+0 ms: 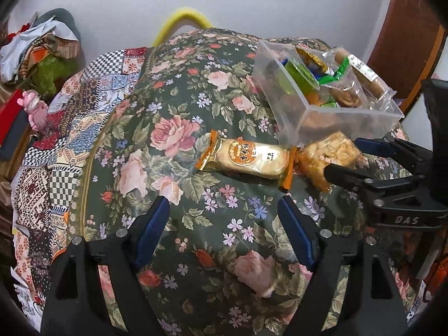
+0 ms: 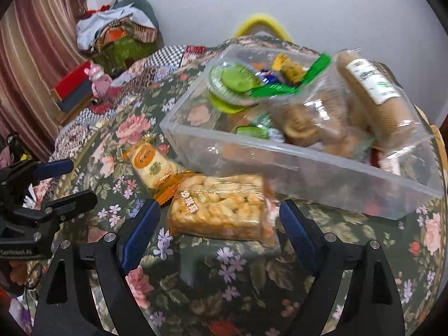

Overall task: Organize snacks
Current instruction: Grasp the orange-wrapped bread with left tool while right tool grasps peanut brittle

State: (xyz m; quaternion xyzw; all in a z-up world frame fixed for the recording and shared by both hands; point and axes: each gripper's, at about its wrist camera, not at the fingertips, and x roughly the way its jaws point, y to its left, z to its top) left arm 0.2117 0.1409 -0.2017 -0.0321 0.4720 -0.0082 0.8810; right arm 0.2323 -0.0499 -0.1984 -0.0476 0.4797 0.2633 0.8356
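Spread wide, our left gripper [image 1: 224,210] hangs over the floral cloth [image 1: 173,106] with nothing between its blue pads. At twelve o'clock from it lies an orange-ended rice cracker pack [image 1: 246,158]. Our right gripper [image 2: 219,215] also stands open, its pads flanking a wrapped puffed-rice bar [image 2: 221,207] without pressing it. At one o'clock beyond the bar sits the clear plastic box [image 2: 280,168], loaded with green jelly cups [image 2: 235,82] and bagged biscuits [image 2: 372,95].
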